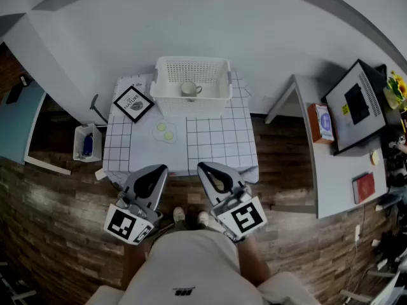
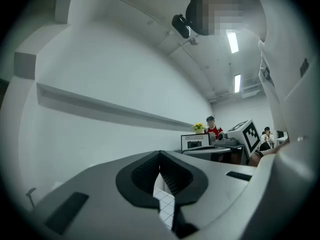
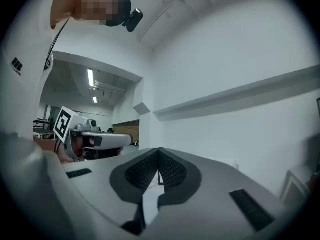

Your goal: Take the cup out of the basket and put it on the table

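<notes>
Matt plastic basket (image 1: 191, 104), wood-plank floor (image 1: 57, 234)

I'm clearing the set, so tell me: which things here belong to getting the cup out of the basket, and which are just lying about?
Job: cup, white basket, checked table, left gripper, right gripper, both shut and empty.
Lying about: black framed sign, two pale green pieces, side desk with monitor.

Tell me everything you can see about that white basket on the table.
The basket is white and rectangular and looks like plastic, with lattice walls full of small holes and a solid rim. It stands upright with its top open at the far end of the table, resting on the grid-patterned top. A pale cup sits inside it. Neither gripper touches it.
</notes>
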